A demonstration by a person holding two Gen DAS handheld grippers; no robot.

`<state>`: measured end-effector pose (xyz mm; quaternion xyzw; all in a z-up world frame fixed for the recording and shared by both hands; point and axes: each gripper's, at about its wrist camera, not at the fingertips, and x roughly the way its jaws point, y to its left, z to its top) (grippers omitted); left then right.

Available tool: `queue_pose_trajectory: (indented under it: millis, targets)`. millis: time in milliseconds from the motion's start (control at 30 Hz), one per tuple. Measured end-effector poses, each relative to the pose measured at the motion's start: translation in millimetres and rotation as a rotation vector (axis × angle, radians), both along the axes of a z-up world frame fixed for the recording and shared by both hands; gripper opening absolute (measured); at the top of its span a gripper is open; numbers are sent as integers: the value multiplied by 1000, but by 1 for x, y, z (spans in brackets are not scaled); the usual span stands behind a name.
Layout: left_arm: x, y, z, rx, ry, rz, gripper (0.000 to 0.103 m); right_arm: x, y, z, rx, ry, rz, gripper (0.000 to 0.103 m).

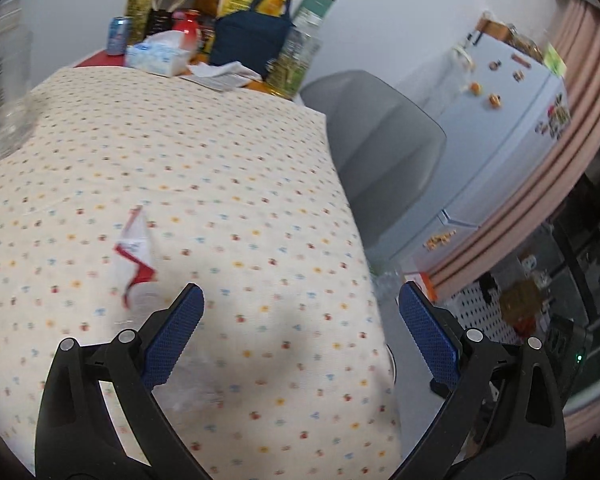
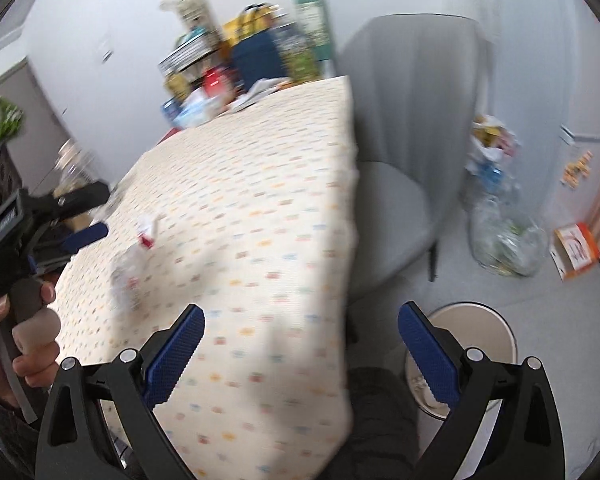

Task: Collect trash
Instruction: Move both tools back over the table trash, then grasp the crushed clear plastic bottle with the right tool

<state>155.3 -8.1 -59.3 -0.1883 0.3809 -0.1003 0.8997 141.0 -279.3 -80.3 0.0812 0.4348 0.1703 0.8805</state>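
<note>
Wrapper (image 1: pixel 136 256), red-and-white, lies at eleven o'clock of the spread, empty left gripper (image 1: pixel 300 312), long axis toward twelve; right gripper (image 2: pixel 300 332), likewise spread, sits farther.

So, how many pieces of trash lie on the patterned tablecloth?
1: a red and white wrapper near the front-left of the tablecloth, ahead of the open left tongs. More may hide among the clutter at the far end.

Dotted tablecloth (image 1: pixel 220 168) covers table; wrapper (image 1: pixel 136 256), glass (image 1: pixel 4 92) on it.

Both views were evenly, brightly lit; soft shadows were cast across the worktop (image 1: pixel 204 168). Motion blur was seen, and edges were bent by fisheye distortion.
</note>
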Motion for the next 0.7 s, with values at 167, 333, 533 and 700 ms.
queue_pose_trajectory:
  millis: [167, 333, 533, 700]
  targets:
    - [-14, 40, -1, -19, -13, 70, 97, -1, 47, 5, -27, -5, 85, 95]
    - [-26, 73, -5, -40, -18, 120, 97, -3, 85, 10, -57, -15, 144, 95]
    - [-43, 109, -13, -56, -16, 164, 97, -4, 121, 9, -100, -8, 188, 95]
    - [-57, 139, -22, -75, -9, 202, 97, -5, 152, 6, -133, -5, 224, 95]
